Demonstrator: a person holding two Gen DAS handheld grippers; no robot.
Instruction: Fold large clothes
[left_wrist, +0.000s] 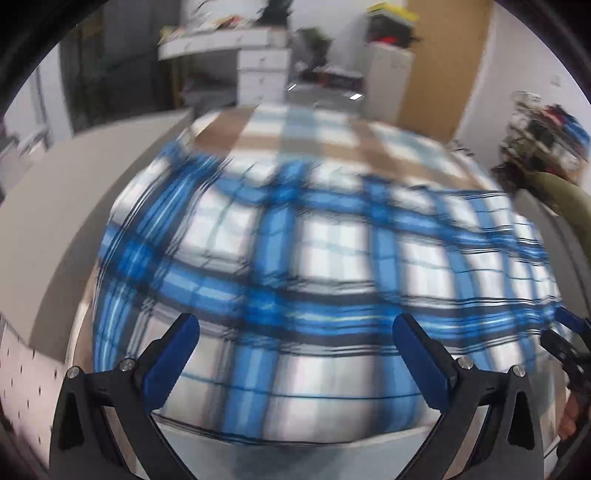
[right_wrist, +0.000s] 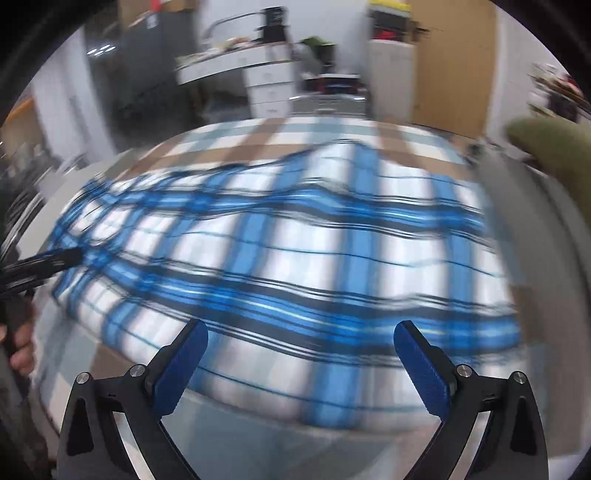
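Lying spread across the near part of the table, the large blue, white and black plaid cloth garment covers most of the checked brown, pale-blue and white tablecloth, whose bare part shows only toward the far edge. Both views are smeared with blur, so the folds and hems of the garment cannot be made out clearly. Its near edge runs close along the near edge of the table, and in the right wrist view its far edge rises in an uneven ridge toward the far right corner.

The left gripper, black-framed with blue finger pads, hangs above the near edge of the garment with its fingers spread wide and nothing between them. The right gripper, of the same make, is likewise spread wide and empty over the near edge. In the left wrist view the right gripper appears at the right edge of the table. An olive-green sleeve shows at the right.
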